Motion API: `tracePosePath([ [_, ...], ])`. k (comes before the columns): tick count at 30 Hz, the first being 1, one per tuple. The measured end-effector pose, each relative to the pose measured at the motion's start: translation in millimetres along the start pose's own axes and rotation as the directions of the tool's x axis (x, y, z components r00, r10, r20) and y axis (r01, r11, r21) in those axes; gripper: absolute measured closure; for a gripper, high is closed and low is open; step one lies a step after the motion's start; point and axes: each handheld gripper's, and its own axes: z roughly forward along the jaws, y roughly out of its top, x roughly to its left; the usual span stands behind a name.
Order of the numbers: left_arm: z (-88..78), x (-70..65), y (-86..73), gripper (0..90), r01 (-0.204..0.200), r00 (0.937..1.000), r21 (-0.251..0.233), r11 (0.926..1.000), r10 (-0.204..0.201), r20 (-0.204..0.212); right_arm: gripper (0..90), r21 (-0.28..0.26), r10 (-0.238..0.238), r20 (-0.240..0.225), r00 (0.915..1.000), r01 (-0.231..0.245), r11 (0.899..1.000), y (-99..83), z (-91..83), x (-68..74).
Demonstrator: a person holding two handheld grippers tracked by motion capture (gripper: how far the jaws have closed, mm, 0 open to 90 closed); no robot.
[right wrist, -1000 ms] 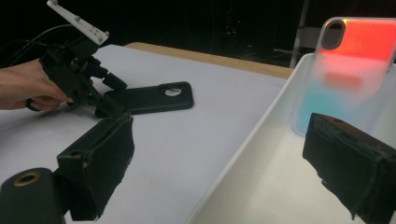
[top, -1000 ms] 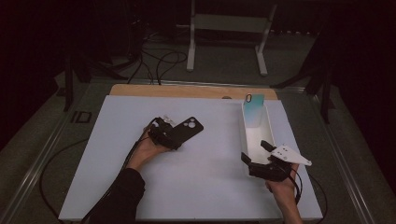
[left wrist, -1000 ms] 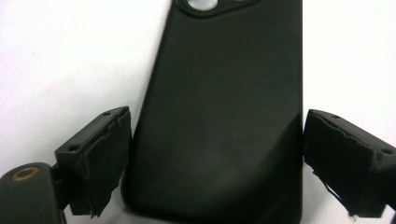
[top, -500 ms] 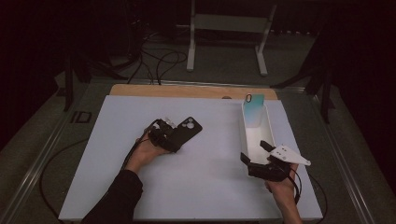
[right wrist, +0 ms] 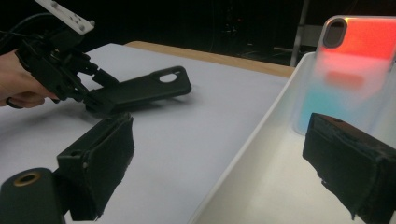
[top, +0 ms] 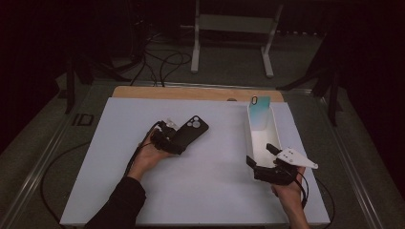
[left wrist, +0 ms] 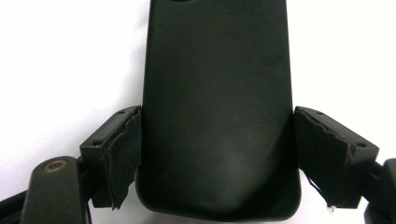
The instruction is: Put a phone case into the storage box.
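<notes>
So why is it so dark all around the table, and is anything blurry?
High view: light falls on the white table, the room behind stays black. Right gripper view: the colourful phone case is soft and hazy. Left gripper view: the black phone case is sharp.

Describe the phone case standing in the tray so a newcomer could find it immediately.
On the white table, look to the right side for the long white tray. At its far end a phone case stands upright against the end wall. Unlike the black phone case clamped in the left gripper, this one is translucent, coloured teal to red.
</notes>
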Motion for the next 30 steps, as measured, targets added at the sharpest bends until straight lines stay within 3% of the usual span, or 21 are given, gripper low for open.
tracePosePath([
  [9, -26.7, -15.2, -0.1, 19.4, -0.017, 0.9998, -0.095, 0.9953, 0.016, -0.010, 8.9, 0.028, -0.011, -0.015, 0.9998, 0.011, 1.000, 8.2, 2.3, 1.6],
  [11, -26.7, -15.2, -0.1, 19.4, -0.017, 0.9998, -0.095, 0.9953, 0.016, -0.010, 8.9, 0.030, -0.007, -0.020, 0.9998, 0.008, 1.000, 10.0, 3.1, 1.6],
  [13, -39.8, -22.5, -1.0, 19.3, -0.025, 0.9996, -0.138, 0.9901, 0.023, -0.014, 8.9, 0.037, -0.012, -0.031, 0.9995, 0.013, 0.999, 17.4, 6.8, 4.2],
  [17, -45.3, -27.0, -1.4, 19.2, -0.033, 0.9994, -0.153, 0.9877, 0.032, -0.013, 8.9, 0.038, -0.016, -0.036, 0.9992, 0.017, 0.999, 20.2, 8.2, 5.3],
  [23, -54.6, -37.5, -2.7, 19.0, -0.055, 0.9985, -0.183, 0.9815, 0.054, -0.009, 8.9, 0.039, -0.032, -0.081, 0.9962, 0.035, 0.999, 39.5, 19.0, 12.4],
  [30, -68.6, -54.0, -4.5, 18.4, -0.095, 0.9942, -0.249, 0.9639, 0.105, 0.026, 9.0, 0.067, -0.002, -0.143, 0.9897, 0.012, 0.998, 52.3, 34.4, 15.4],
])
